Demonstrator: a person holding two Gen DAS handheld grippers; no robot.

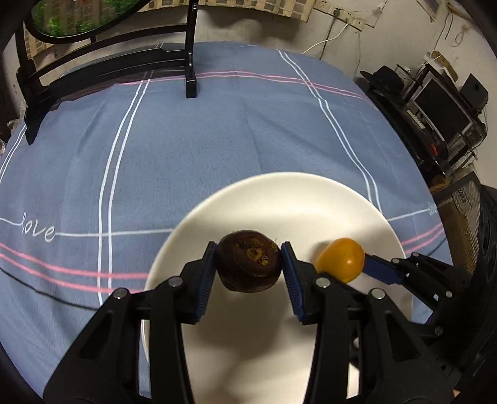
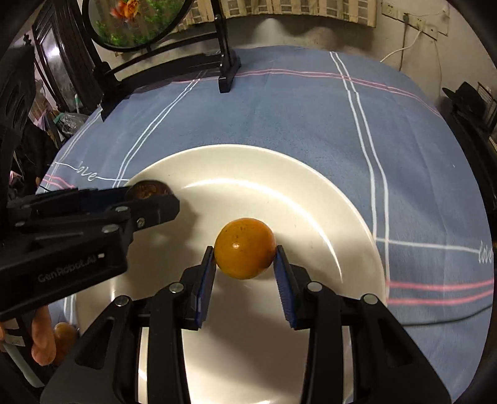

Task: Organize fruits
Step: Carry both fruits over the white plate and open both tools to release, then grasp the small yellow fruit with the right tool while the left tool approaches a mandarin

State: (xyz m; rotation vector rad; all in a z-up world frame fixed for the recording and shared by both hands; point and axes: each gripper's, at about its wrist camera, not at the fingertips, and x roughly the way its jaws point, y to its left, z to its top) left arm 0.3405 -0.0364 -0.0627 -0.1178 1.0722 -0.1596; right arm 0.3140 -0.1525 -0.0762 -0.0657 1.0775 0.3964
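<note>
My left gripper [image 1: 248, 259] is shut on a dark brown round fruit [image 1: 248, 261] and holds it over the white plate [image 1: 279, 199]. My right gripper [image 2: 244, 258] is shut on an orange round fruit [image 2: 244, 252] over the same plate [image 2: 248, 164]. In the left wrist view the orange fruit [image 1: 341, 259] and the right gripper's blue pad show to the right. In the right wrist view the left gripper [image 2: 149, 199] with the brown fruit [image 2: 146, 188] reaches in from the left.
The plate lies on a table under a blue-grey cloth [image 1: 155, 155] with white and pink stripes. A black stand [image 1: 190, 62] with a round fish bowl [image 2: 133, 21] is at the far edge. Another orange fruit [image 2: 63, 334] lies left of the plate. Shelves with electronics [image 1: 435, 102] stand right.
</note>
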